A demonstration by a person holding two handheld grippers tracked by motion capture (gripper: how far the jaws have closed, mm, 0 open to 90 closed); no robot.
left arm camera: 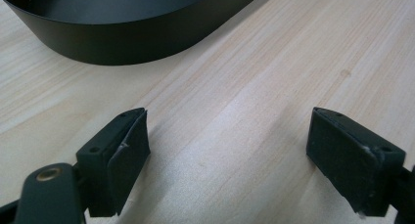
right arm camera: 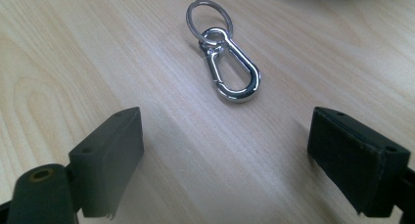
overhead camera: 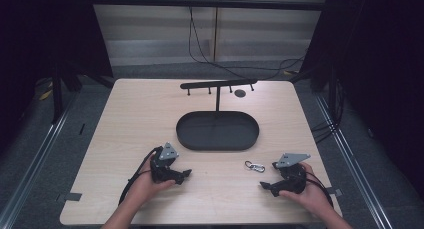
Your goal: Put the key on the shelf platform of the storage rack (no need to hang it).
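R gripper [right arm camera: 222, 160] agape, shiny steel carabiner [right arm camera: 229, 70] ahead

— What colours do we see on the table [overhead camera: 125, 119]?
— We see pale wood with a fine streaked grain. The tray [overhead camera: 218, 131] and the rack [overhead camera: 218, 84] behind it are matte black.
— And the clip [right arm camera: 231, 71]?
— We see shiny silver, ring included. Both grippers are black, each topped by a grey plate.
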